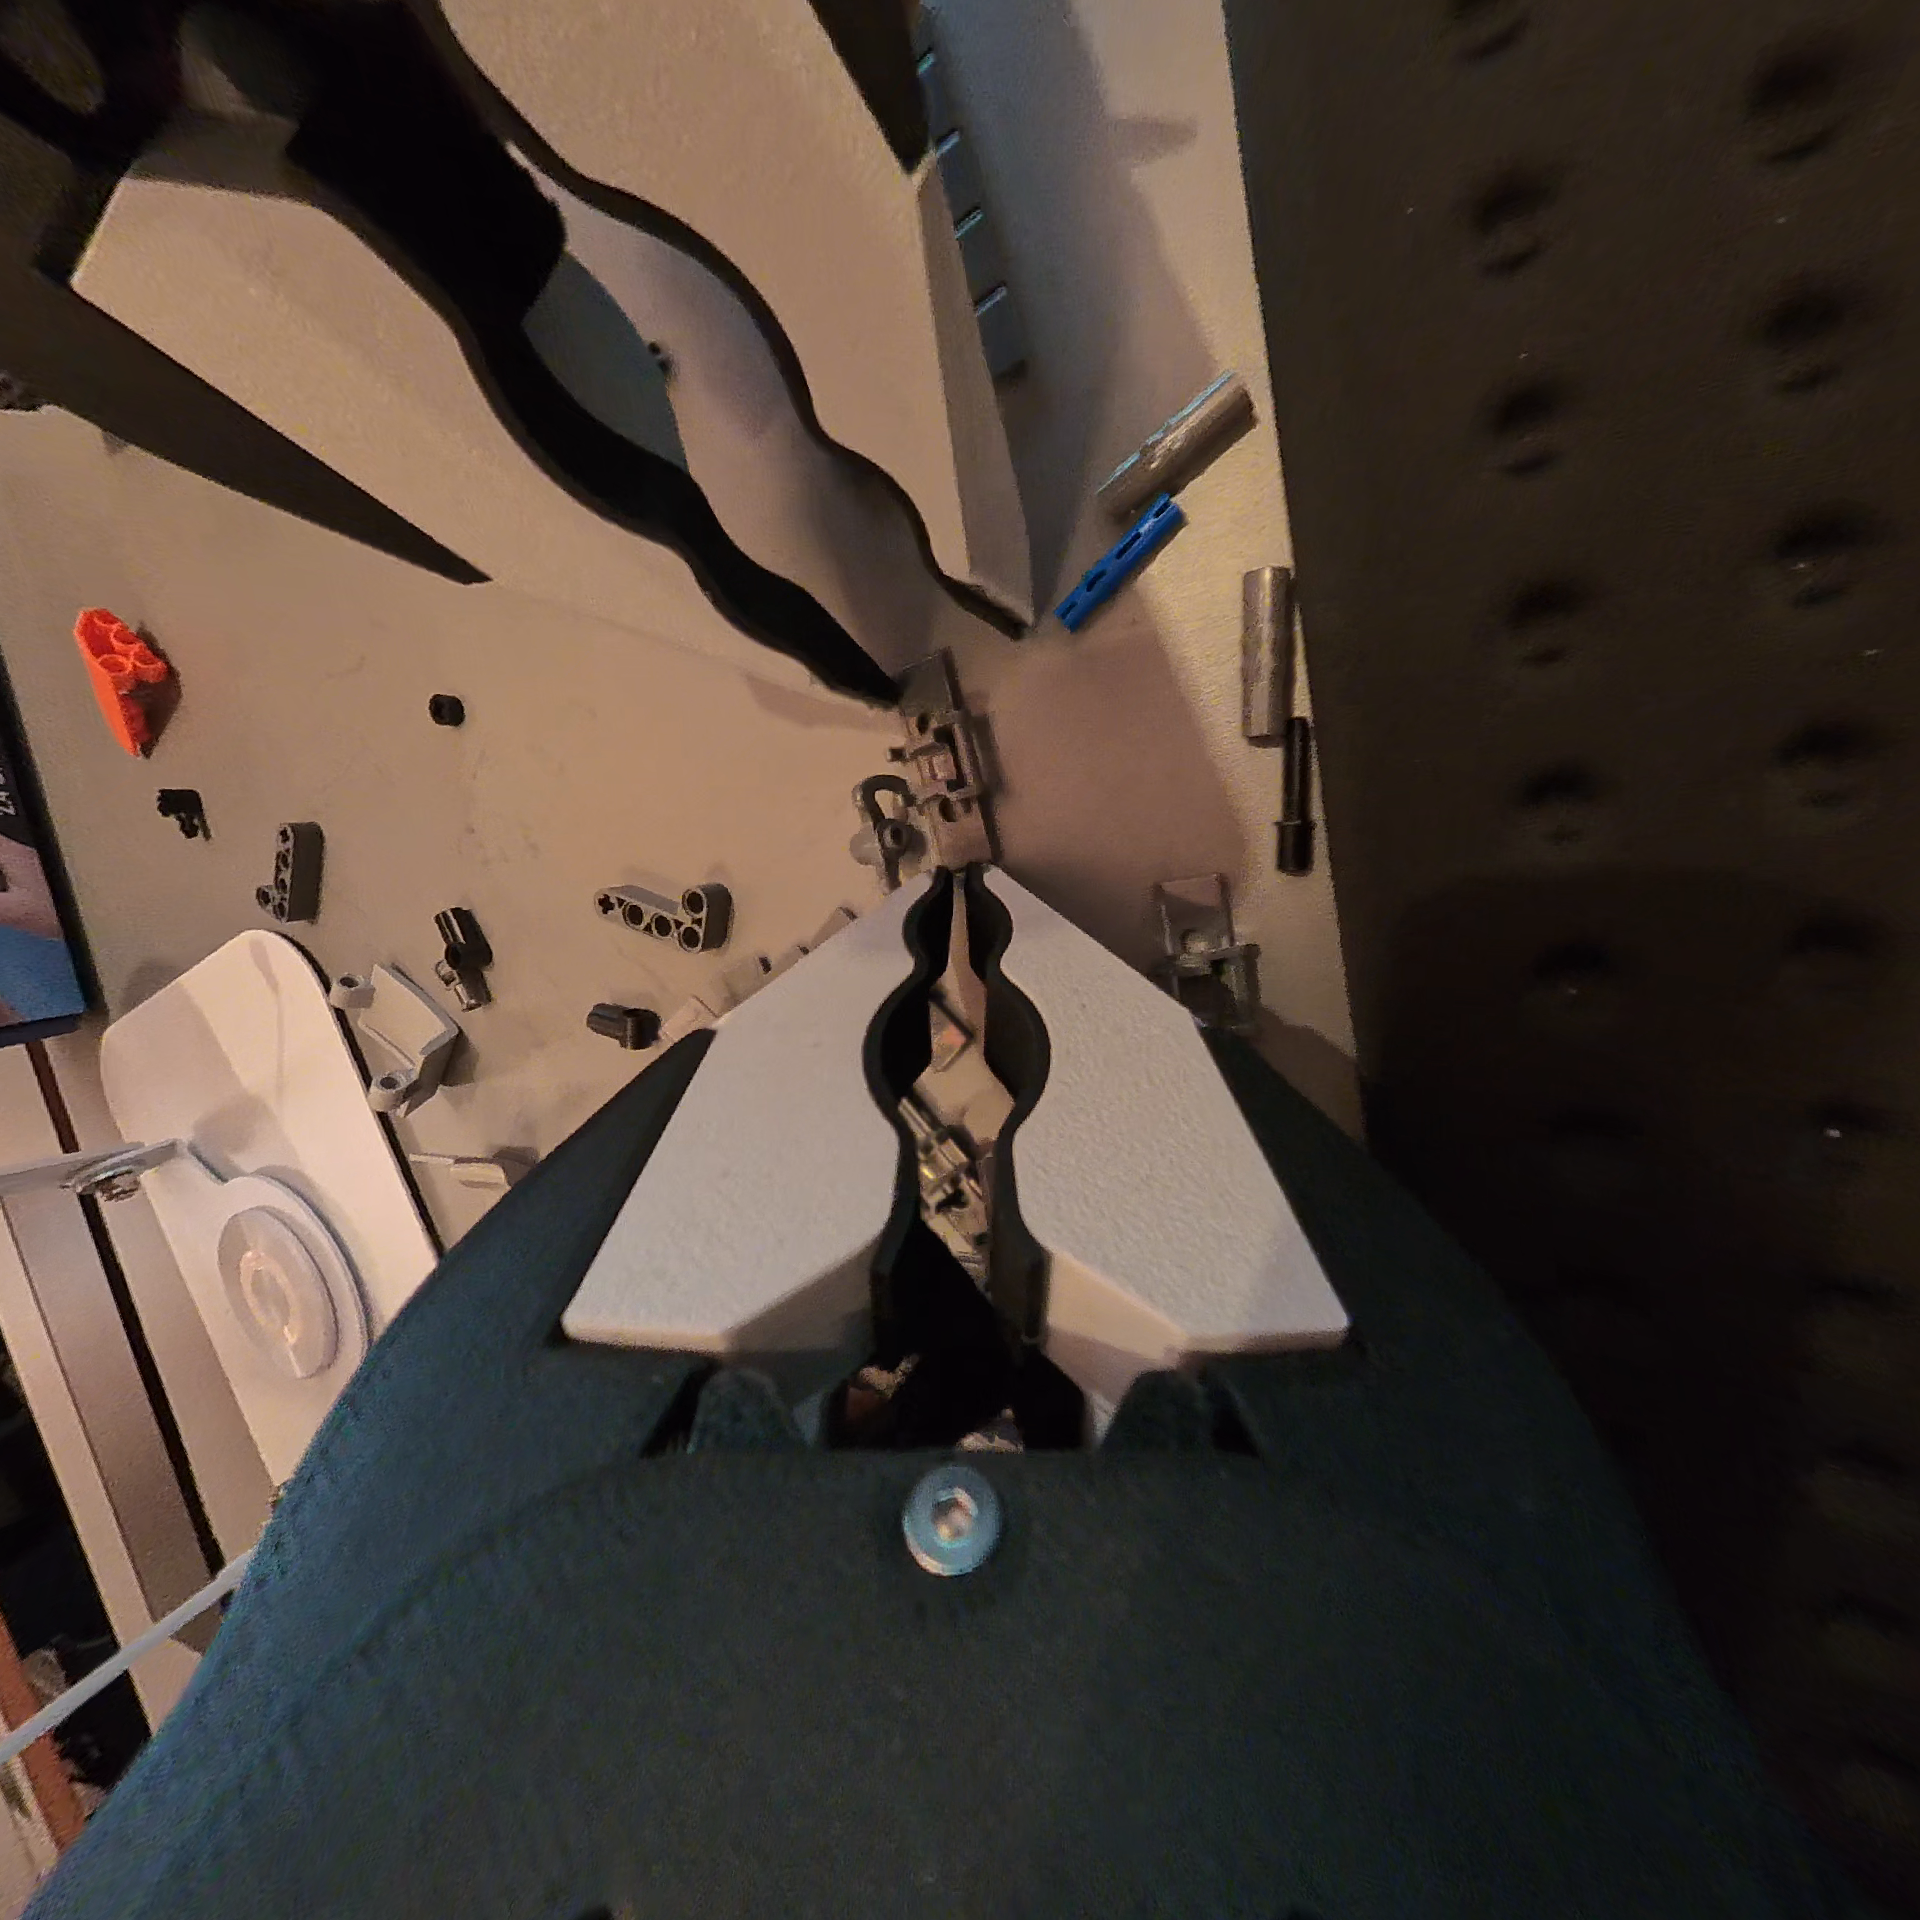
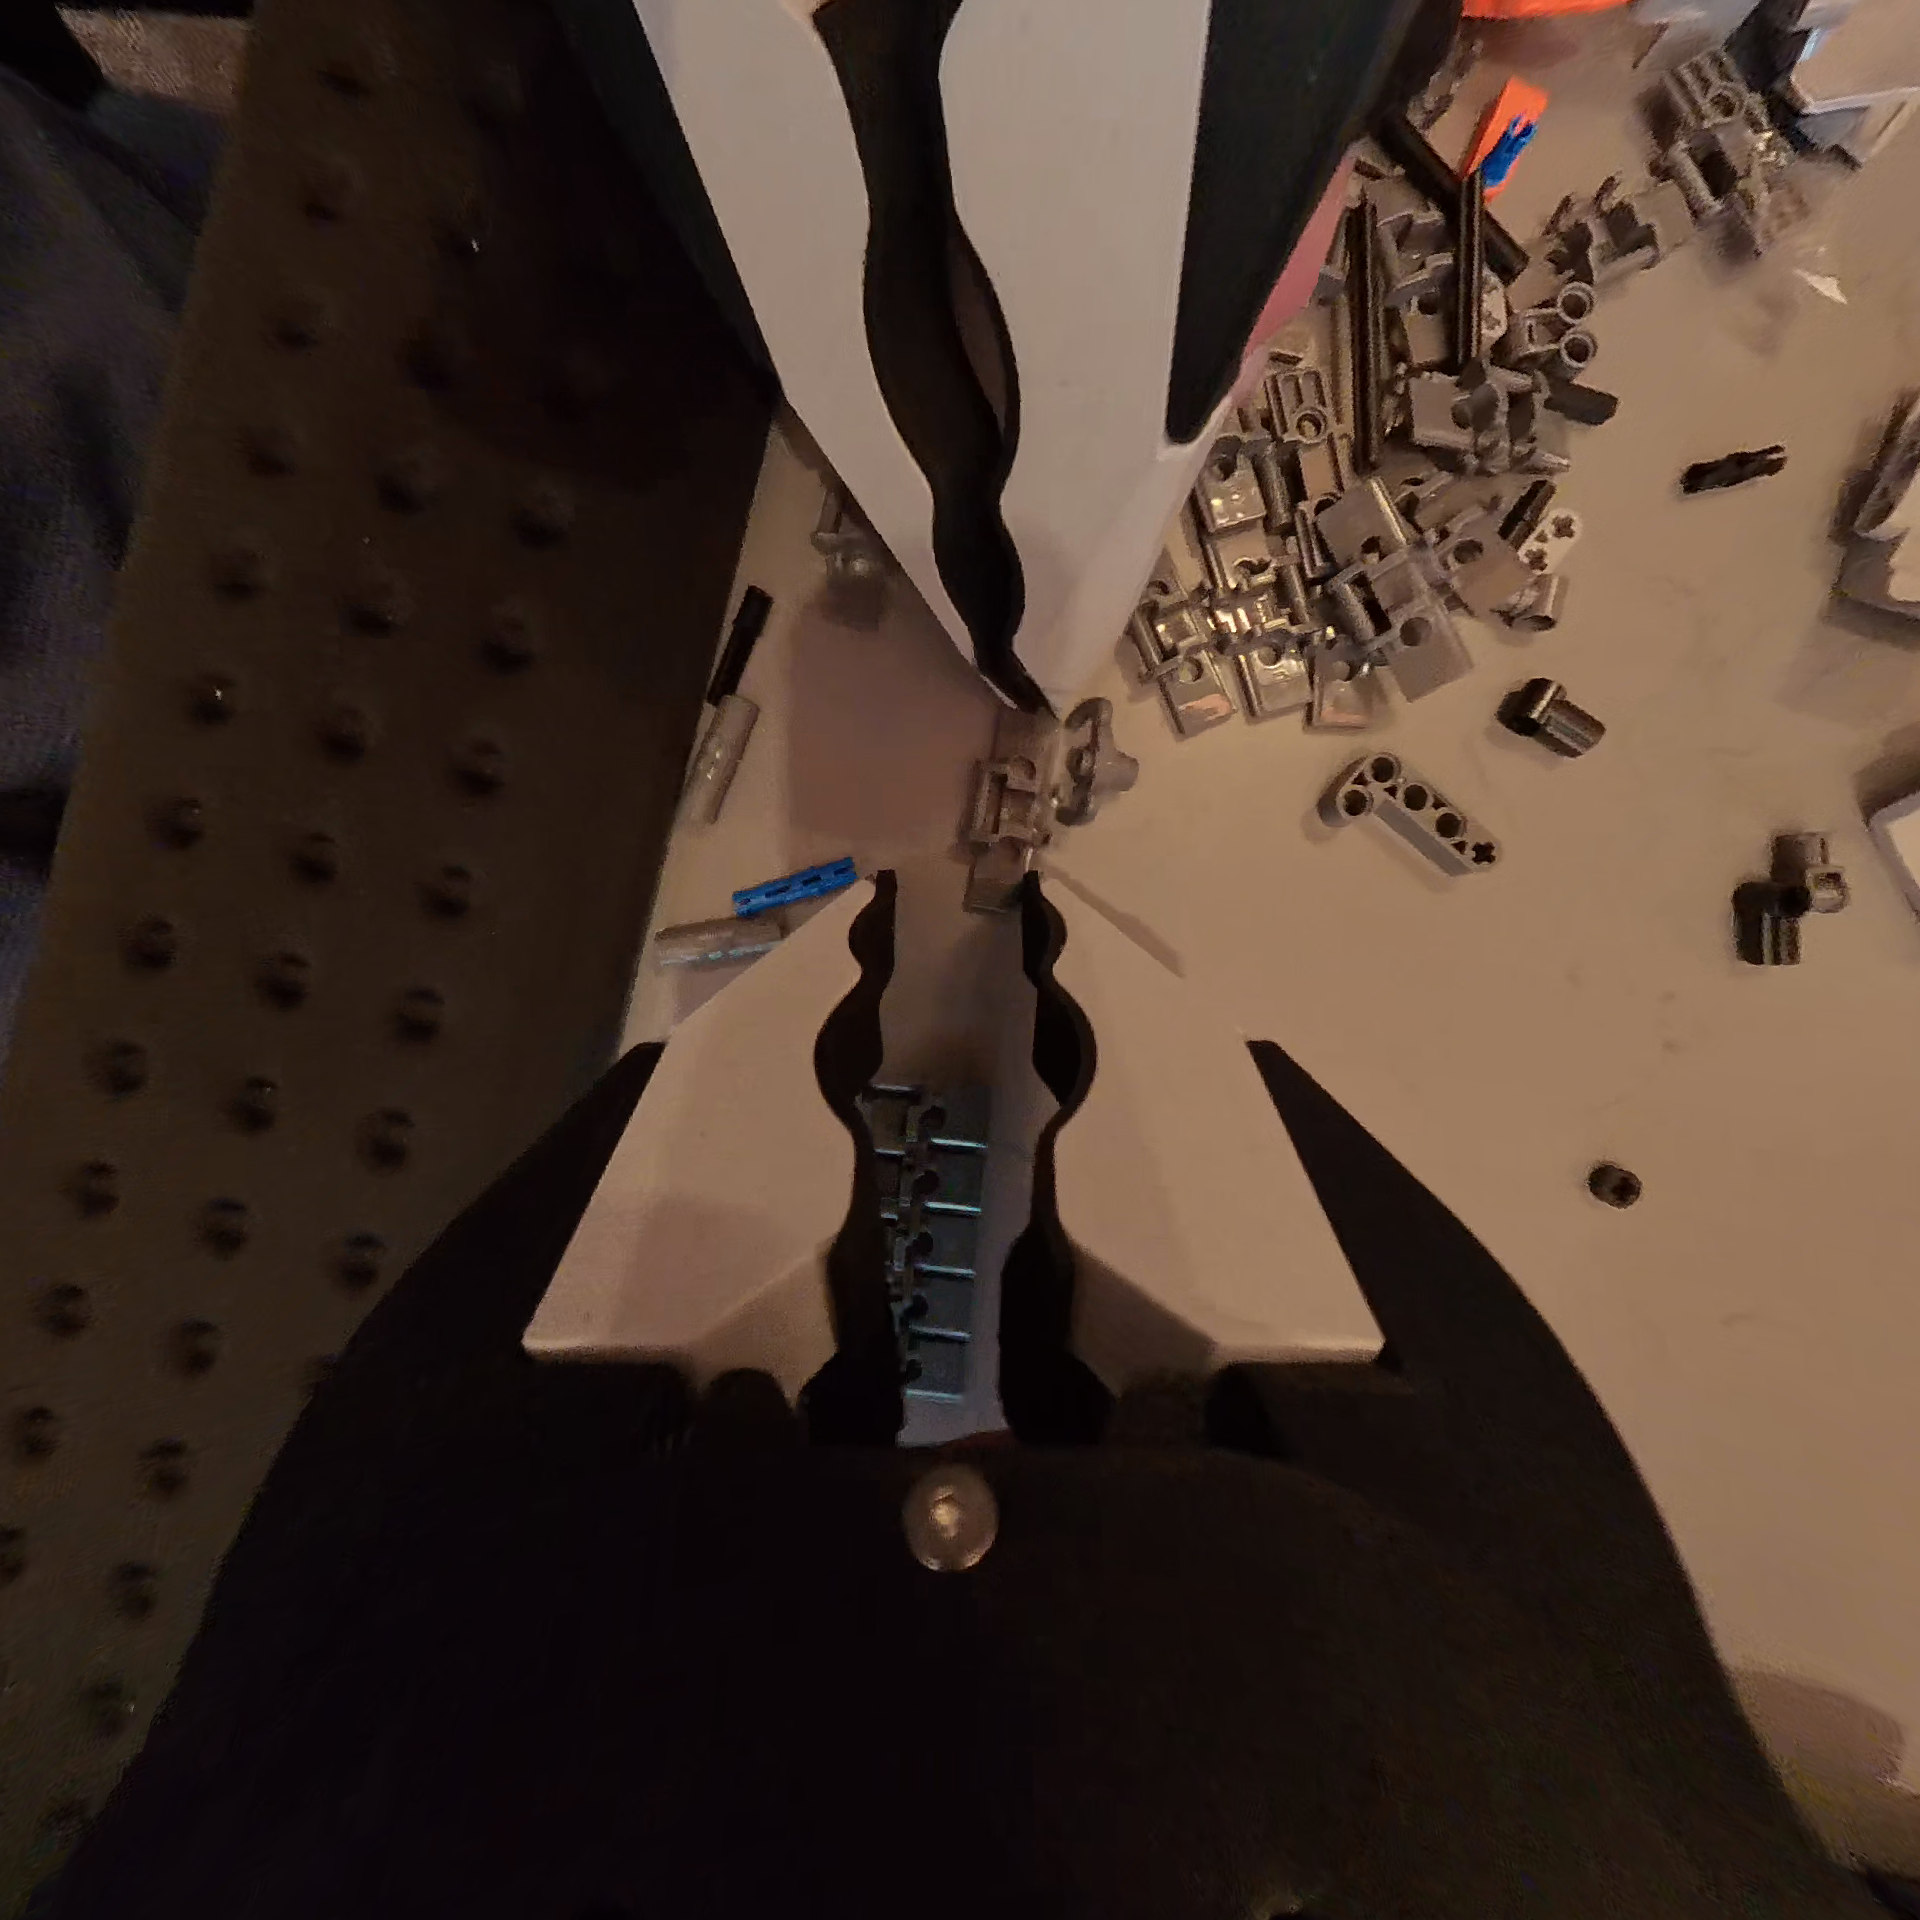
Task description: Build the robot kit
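L gripper (image 1: pixel 956 878) is almost fully closed; its tips look pinched on the near end of a small grey plastic clip-and-plate assembly (image 1: pixel 940 769), which sticks out past the tips, low over the white tabletop (image 1: pixel 623 748); whether it rests on the top I can't tell. R gripper (image 2: pixel 956 883) faces it from the opp. side, jaws clearly parted w/ nothing between them; one fingertip (image 2: pixel 1031 896) sits at the assembly's other end, touching or just beside. Under the R gripper lies a grey ribbed strip of linked plates (image 2: pixel 935 1247).

Just beside: a short blue perforated beam (image 2: pixel 795 885), dull metal-grey cylinders (image 1: pixel 1179 447) and a black pin (image 1: pixel 1294 795) along the edge of a dark dimpled mat (image 1: pixel 1610 727). Farther out: a grey L-shaped holed beam (image 2: pixel 1413 810), a pile of grey clip pieces (image 2: pixel 1351 582), an orange holed block (image 1: pixel 123 675), and a white rounded stand (image 1: pixel 260 1143).

Risk, as I judge it: the grip is on one end only, so the assembly could pivot or pop free if the R fingertip pushes sideways; its loose-looking ring part could separate; a drop would land it among lookalike grey bits.

Writing: a dark printed box (image 1: pixel 26 831) at the frame edge bears small print, cut off and unreadable; no brand marks seen on the grippers or pieces.
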Demonstrator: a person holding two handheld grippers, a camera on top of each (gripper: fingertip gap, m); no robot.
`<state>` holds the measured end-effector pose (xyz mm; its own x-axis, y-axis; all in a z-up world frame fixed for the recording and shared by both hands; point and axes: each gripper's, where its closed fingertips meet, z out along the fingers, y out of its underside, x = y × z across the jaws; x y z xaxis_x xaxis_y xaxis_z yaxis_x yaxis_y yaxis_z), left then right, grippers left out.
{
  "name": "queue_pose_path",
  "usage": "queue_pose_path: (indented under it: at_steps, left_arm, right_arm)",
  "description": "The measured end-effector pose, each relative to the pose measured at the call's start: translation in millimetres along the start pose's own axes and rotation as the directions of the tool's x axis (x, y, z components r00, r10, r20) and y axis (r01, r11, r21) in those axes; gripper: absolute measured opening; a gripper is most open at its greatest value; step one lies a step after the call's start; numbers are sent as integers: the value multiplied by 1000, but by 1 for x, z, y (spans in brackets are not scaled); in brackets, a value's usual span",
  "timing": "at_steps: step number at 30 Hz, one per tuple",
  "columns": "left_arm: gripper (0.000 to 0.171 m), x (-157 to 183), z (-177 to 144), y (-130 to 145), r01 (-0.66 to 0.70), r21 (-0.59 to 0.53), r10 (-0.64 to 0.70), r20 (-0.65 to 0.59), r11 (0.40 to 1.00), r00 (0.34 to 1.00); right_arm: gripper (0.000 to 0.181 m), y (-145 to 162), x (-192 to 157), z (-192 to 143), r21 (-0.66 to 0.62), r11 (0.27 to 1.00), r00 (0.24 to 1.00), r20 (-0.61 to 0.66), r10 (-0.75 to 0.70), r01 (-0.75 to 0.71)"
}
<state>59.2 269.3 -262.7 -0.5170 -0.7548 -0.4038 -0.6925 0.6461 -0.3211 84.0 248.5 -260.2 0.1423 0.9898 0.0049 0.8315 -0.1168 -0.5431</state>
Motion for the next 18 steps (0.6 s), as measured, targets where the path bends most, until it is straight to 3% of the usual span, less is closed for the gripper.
queue_pose_path:
  at_steps: [6,12,18]
  left_arm:
    - [0,-10,5,1,18,-1,-18,49,1000,999]
    - [3,-27,2,5,46,3,-46,128,999,991]
    - [4,-28,0,4,56,29,-59,125,998,990]
  right_arm:
    - [18,-5,-17,0,52,998,995,92,24,-29]
    - [19,-14,-1,-5,97,989,994,-4,-112,112]
    - [21,-17,4,6,74,975,976,41,-212,208]
